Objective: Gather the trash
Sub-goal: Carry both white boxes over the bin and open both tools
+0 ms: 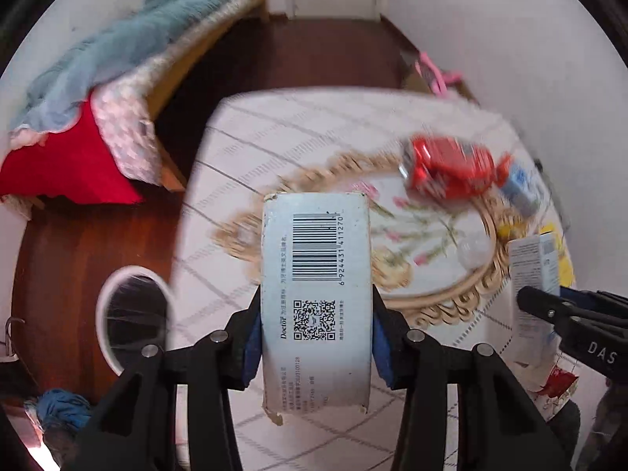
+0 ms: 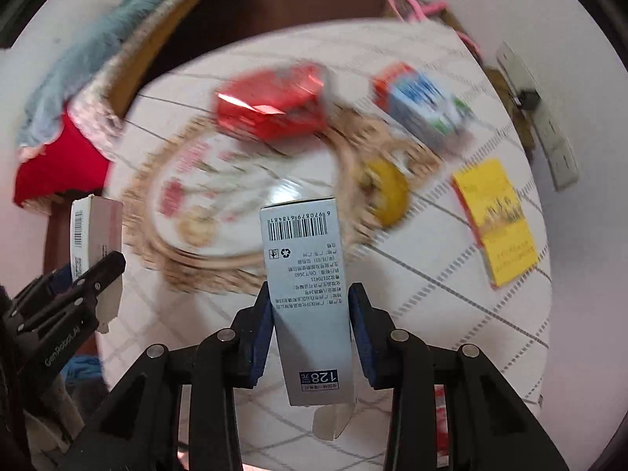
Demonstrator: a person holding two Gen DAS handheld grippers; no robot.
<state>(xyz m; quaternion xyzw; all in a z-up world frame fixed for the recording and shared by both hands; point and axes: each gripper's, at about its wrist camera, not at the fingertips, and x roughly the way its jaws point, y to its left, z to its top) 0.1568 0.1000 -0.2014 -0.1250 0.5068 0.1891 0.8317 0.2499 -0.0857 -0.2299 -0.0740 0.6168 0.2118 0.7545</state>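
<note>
My left gripper (image 1: pixel 316 333) is shut on a pale blue carton with a barcode and QR code (image 1: pixel 316 274), held above the table. My right gripper (image 2: pixel 310 333) is shut on a grey-blue box with a barcode (image 2: pixel 304 274); that box also shows at the right of the left wrist view (image 1: pixel 533 267). The left gripper's carton also shows at the left of the right wrist view (image 2: pixel 92 231). On the table lie a crushed red can (image 2: pixel 271 106), a blue and white carton (image 2: pixel 428 110), a yellow round piece (image 2: pixel 386 188) and a yellow packet (image 2: pixel 498 219).
The round table (image 2: pixel 451 314) has a white checked cloth with a floral centre. A bin with a white rim (image 1: pixel 131 314) stands on the wooden floor at left. A bed with blue and red bedding (image 1: pixel 78 90) is behind. A power strip (image 2: pixel 549 133) hangs on the wall.
</note>
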